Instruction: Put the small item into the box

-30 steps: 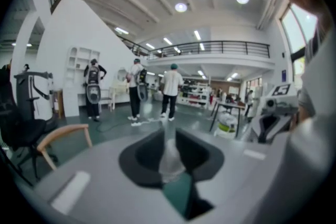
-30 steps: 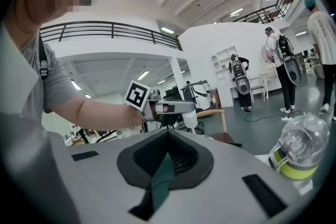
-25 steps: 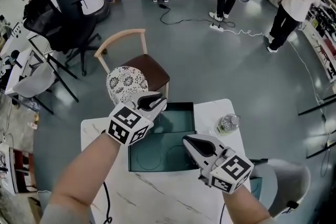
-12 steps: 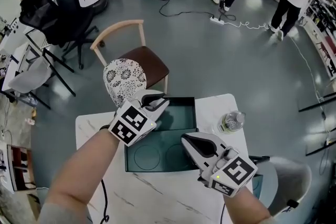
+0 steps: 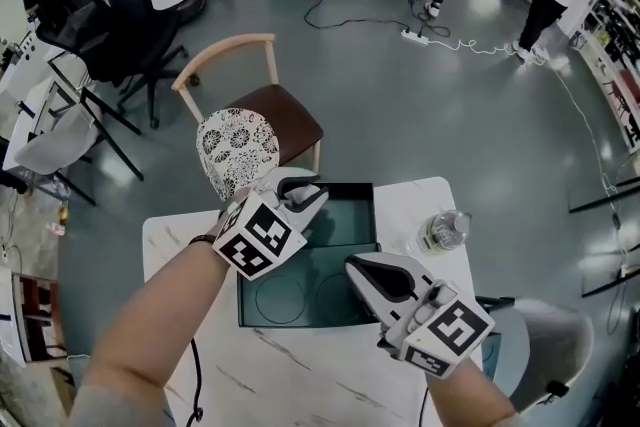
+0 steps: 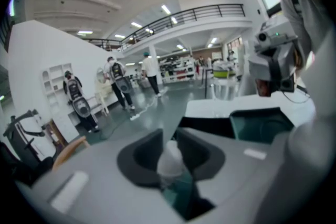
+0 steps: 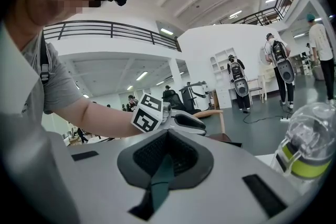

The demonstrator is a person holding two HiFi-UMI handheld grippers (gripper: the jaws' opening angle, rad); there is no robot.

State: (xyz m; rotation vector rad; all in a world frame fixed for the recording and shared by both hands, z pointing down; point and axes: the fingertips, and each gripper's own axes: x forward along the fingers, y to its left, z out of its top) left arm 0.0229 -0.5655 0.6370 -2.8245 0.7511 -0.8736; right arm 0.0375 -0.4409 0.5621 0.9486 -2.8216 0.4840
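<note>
Left gripper view: pale, rounded small item (image 6: 170,161), likely light and slippery, pinched mid-body in left tool (image 6: 169,139), jaws opening, over green box (image 6: 258,124); right tool (image 7: 167,136) closed, empty.

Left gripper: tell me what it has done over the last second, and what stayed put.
The left gripper has twisted a little over the far half of the box. Its jaws are opening, with the small item still between them. The right gripper stays shut at the box's near right corner. The box and the bottle have not moved.
</note>
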